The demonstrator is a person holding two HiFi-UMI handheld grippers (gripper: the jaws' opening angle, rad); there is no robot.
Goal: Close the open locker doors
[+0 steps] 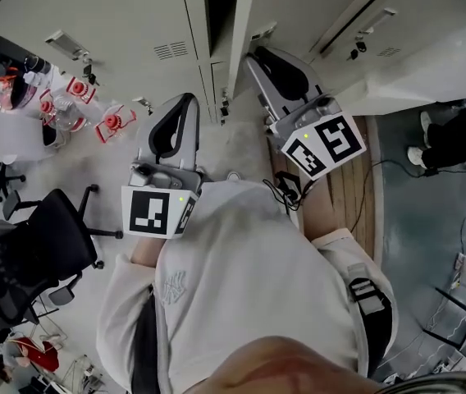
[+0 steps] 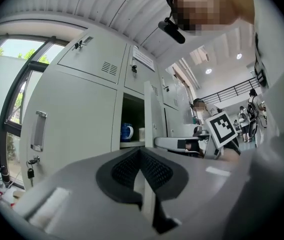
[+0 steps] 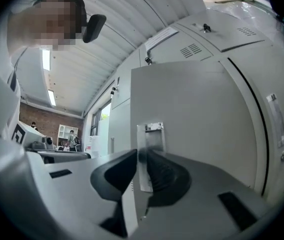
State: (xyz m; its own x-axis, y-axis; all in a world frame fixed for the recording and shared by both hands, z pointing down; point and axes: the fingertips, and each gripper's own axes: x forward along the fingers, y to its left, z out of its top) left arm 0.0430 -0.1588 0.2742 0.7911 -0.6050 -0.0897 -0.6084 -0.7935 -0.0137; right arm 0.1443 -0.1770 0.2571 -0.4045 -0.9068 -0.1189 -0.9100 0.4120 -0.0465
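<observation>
A row of pale grey lockers (image 1: 134,23) runs across the top of the head view. One narrow door (image 1: 241,31) stands swung out, with its dark compartment (image 1: 219,6) just to its left. In the left gripper view that compartment (image 2: 132,121) holds a blue mug (image 2: 126,132) on a shelf. My left gripper (image 1: 187,99) is shut and empty, and points at the lockers left of the opening. My right gripper (image 1: 254,55) is also shut, close against the right face of the open door (image 3: 197,124), near a pale metal fitting (image 3: 152,129). Whether it touches the door is unclear.
A black office chair (image 1: 28,261) stands at the left. Red-and-white items (image 1: 77,105) lie near the locker feet. Keys hang from shut doors (image 1: 89,76). Cables (image 1: 286,189) trail on the wooden floor strip (image 1: 352,195), and a person's feet (image 1: 430,142) are at the right.
</observation>
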